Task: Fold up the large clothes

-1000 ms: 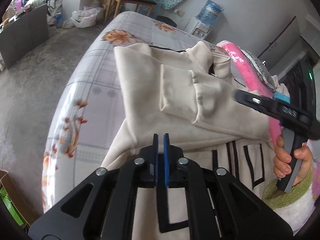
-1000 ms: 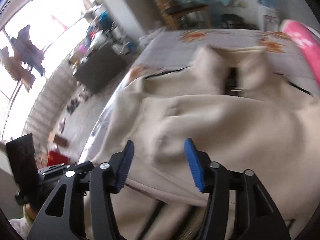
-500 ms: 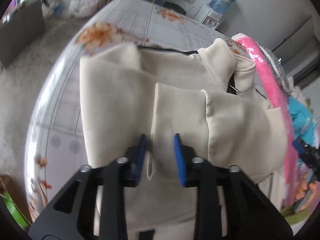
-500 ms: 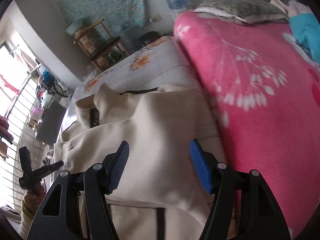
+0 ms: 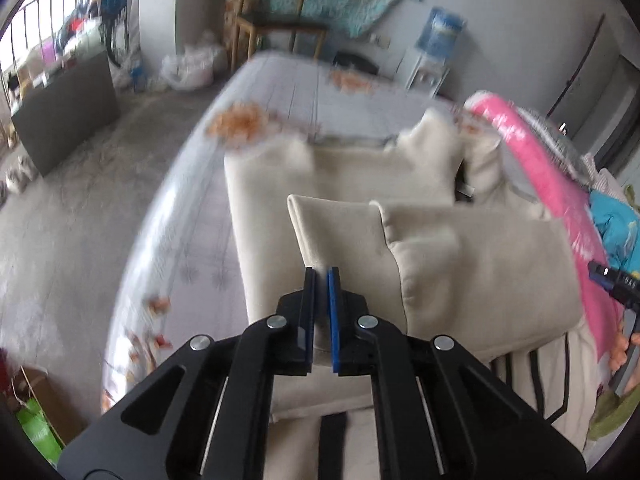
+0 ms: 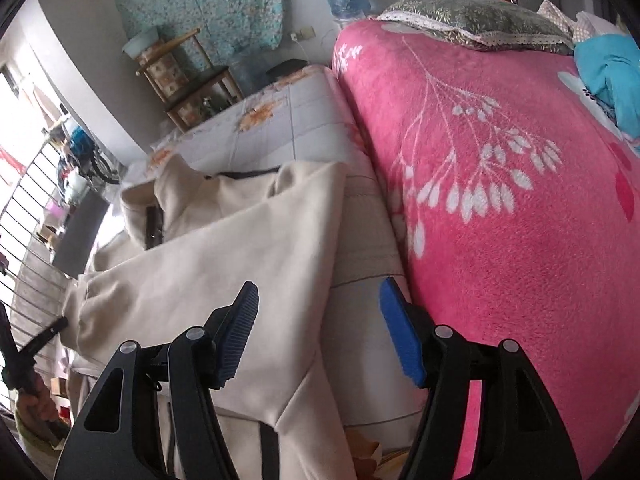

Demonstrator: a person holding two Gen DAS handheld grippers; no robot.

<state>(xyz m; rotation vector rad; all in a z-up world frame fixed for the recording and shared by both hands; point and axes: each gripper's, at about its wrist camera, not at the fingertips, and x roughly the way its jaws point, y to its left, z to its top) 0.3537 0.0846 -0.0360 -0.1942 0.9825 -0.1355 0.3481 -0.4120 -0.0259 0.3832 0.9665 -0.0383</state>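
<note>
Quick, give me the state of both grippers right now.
Left gripper: closed on the cuff of the cream fleece jacket's sleeve.
Right gripper: open, holding nothing, above the jacket's edge and the bed.

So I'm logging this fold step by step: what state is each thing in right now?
cream jacket: spread flat on the bed, both sleeves folded across the front
left sleeve cuff: pinched between the left gripper's pads
left gripper: shut on the cuff
right gripper: open, empty, above the jacket's edge
pink blanket: spread out beside the jacket
</note>
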